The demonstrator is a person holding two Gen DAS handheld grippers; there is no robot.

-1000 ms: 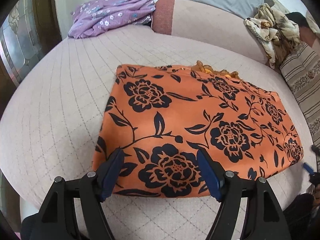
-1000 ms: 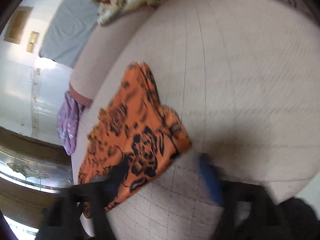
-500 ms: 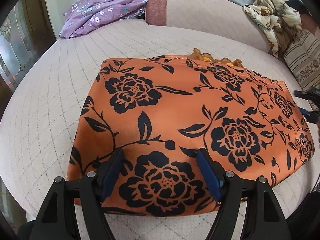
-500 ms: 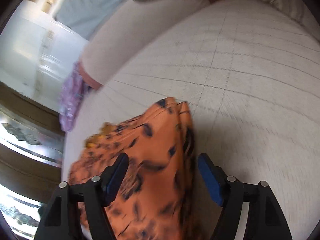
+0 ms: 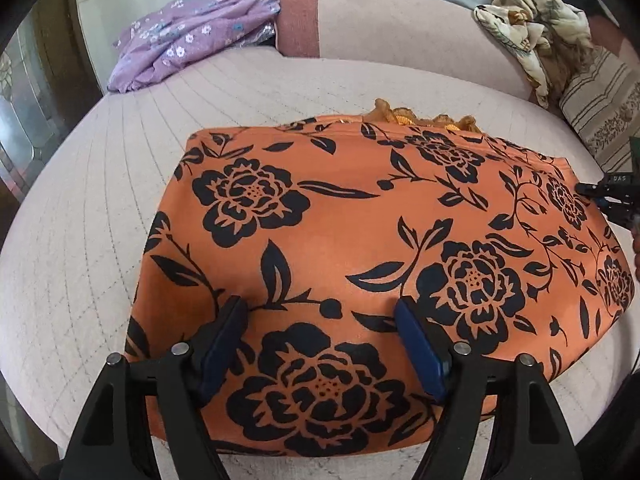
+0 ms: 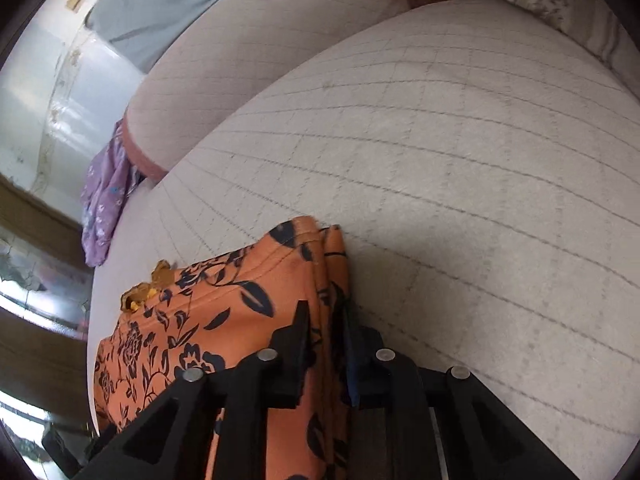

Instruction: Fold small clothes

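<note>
Right wrist: orange garment's [image 6: 248,308] edge between closing right tool [image 6: 326,344].

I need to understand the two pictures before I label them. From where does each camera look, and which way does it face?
Left wrist: sits on the left gripper, looking down across the orange floral garment on the quilted cushion; its open blue fingers show.
Right wrist: sits on the right gripper, looking along the garment's layered edge; its jaws are closing with that edge between them.
Shared: the garment, the cushion, the purple cloth; the right gripper appears at the left view's right edge.
</note>
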